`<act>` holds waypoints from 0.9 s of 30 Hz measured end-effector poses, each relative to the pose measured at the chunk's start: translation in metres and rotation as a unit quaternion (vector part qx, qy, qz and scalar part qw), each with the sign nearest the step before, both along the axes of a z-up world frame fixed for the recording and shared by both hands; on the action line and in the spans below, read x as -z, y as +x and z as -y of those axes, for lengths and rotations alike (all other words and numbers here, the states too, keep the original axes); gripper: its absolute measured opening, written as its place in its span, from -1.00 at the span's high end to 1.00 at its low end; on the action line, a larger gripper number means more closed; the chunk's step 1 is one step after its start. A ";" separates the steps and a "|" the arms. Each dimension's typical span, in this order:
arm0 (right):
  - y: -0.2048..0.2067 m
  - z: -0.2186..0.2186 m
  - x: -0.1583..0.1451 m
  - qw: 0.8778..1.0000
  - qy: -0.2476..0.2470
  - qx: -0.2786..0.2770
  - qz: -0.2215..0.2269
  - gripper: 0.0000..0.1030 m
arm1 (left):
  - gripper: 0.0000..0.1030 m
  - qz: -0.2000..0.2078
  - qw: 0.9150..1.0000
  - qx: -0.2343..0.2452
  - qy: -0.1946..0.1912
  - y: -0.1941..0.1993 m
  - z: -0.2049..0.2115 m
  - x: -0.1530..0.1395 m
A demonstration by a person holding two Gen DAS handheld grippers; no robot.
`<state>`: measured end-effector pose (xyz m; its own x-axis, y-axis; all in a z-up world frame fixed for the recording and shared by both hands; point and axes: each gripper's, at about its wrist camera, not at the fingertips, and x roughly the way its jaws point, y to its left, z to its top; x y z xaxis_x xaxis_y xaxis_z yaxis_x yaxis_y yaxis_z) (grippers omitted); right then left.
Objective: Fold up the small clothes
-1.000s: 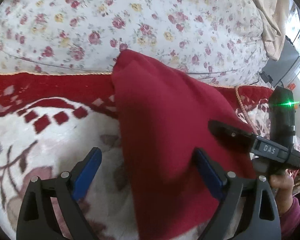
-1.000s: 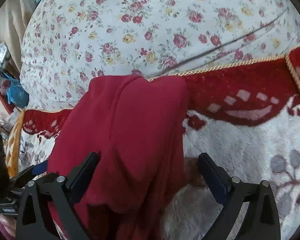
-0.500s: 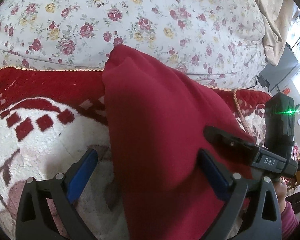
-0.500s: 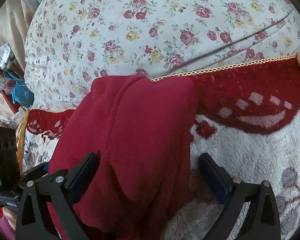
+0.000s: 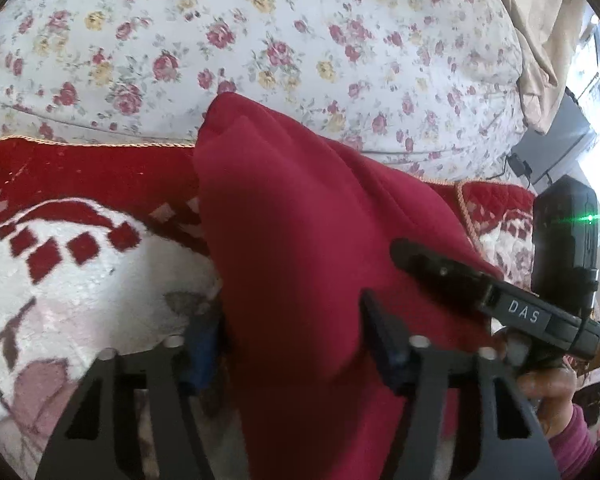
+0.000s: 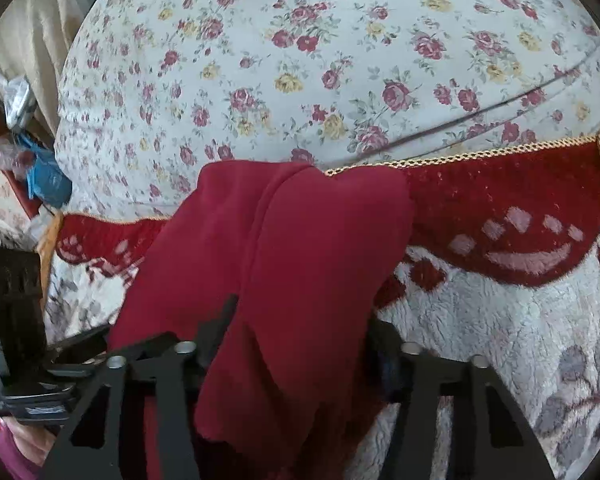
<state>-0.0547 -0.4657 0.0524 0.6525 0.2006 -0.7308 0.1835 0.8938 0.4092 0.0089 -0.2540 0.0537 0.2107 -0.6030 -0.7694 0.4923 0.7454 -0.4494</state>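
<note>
A: Two grippers are closing on one dark red soft knit garment [image 5: 300, 248], which is draped in a long fold over the red-and-white plush patterned blanket [image 5: 68, 280], its far end reaching the floral quilt [image 5: 300, 40].

B: State of the jaws?

A: Left gripper [image 5: 290, 344] is narrowed around the near edge with cloth between the fingers; right gripper [image 6: 300, 344] likewise. A firm pinch cannot be confirmed.

B: Handling?

A: Light, limp and non-fragile is judged. Sag is expected, so the near corners should be taken, all layers together.
</note>
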 end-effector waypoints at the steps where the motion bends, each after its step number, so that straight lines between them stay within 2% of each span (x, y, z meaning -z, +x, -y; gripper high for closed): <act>1: -0.002 -0.001 -0.004 1.000 0.006 -0.002 0.002 0.06 | -0.02 0.000 1.000 0.001 -0.002 -0.001 -0.002 -0.004; 3: -0.006 -0.008 -0.014 1.000 0.010 -0.011 0.008 0.13 | 0.04 0.003 1.000 0.006 -0.005 -0.006 -0.008 -0.016; 9: -0.036 -0.042 -0.042 0.998 0.039 -0.037 0.010 0.14 | 0.07 0.006 1.000 0.011 -0.015 -0.043 -0.047 -0.054; 12: -0.057 -0.064 -0.045 0.997 0.056 -0.058 0.007 0.14 | 0.07 0.003 1.000 0.008 -0.006 -0.072 -0.074 -0.064; 14: -0.072 -0.082 -0.040 0.996 0.054 -0.072 -0.001 0.11 | 0.05 -0.003 1.000 -0.004 0.008 -0.091 -0.093 -0.060; 16: -0.082 -0.097 -0.028 0.996 0.042 -0.080 -0.013 -0.06 | 0.03 -0.007 0.999 -0.019 0.039 -0.106 -0.103 -0.049; 18: -0.091 -0.103 -0.015 0.997 0.002 -0.064 -0.040 -0.37 | 0.02 0.008 0.997 -0.023 0.079 -0.119 -0.105 -0.039; 21: -0.109 -0.094 -0.025 0.999 -0.008 -0.044 -0.028 -0.41 | -0.16 0.014 0.996 -0.040 0.078 -0.124 -0.113 -0.039; 23: -0.124 -0.090 -0.048 0.999 -0.034 -0.026 -0.004 -0.41 | -0.39 0.049 0.993 -0.058 0.095 -0.122 -0.116 -0.051; 24: -0.129 -0.093 -0.060 0.998 -0.048 -0.025 0.011 -0.41 | -0.43 0.062 0.991 -0.067 0.095 -0.123 -0.118 -0.056; 26: -0.133 -0.102 -0.075 0.997 -0.065 -0.038 0.024 -0.39 | -0.70 0.077 0.990 -0.084 0.086 -0.118 -0.120 -0.066; 27: -0.132 -0.112 -0.081 0.995 -0.083 -0.054 0.026 -0.30 | -0.74 0.080 0.989 -0.089 0.081 -0.116 -0.119 -0.069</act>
